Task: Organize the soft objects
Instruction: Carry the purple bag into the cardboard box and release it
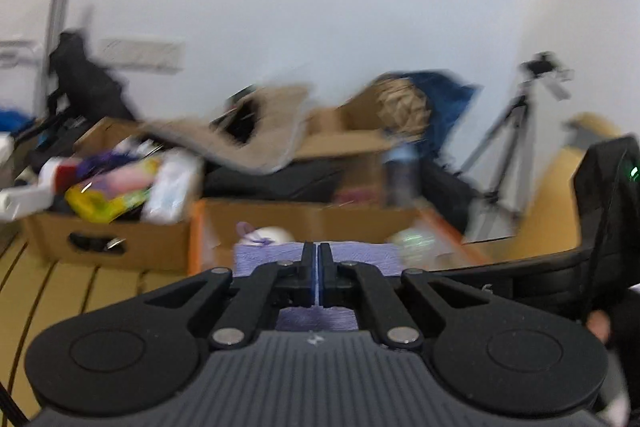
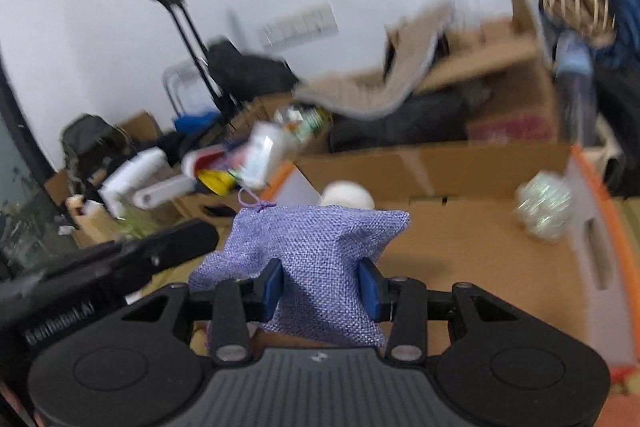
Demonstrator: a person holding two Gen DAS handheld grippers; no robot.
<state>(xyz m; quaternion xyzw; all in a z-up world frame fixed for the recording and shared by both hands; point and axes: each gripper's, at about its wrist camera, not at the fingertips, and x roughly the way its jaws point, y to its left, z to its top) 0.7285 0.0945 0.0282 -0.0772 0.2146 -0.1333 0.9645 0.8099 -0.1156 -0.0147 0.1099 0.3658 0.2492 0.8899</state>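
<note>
The right gripper point(image 2: 320, 287) has its blue pads pressed into the waist of a lilac pouch point(image 2: 316, 259), jaws part open around the bunched cloth, so the pouch hangs pinched at its middle with its corners flaring out above and below. Its drawstring knot point(image 2: 260, 207) sticks up at the far left corner. The left gripper point(image 1: 319, 275) is fully closed; a thin strip of the same lilac cloth seems to sit at its pads, though blur makes it hard to say whether it truly grips an edge or merely lies against it. In the right view that gripper comes in from the left, beside the pouch.

Just beyond is an open box point(image 2: 500, 247) with an orange rim, holding a white ball point(image 2: 348, 195) at the back and a shiny crumpled wad point(image 2: 542, 207) to the right. The bare cardboard floor between them looks like the place to set the pouch.

To do this well, I would carry the pouch in over the near wall and lower it onto that bare patch, clear of ball and wad. Keep the squeeze steady, since loose filling can shift and let the cloth slip. Release the right gripper only once the pouch rests on the floor, and free the left one first if it does hold an edge, so nothing drags.
</note>
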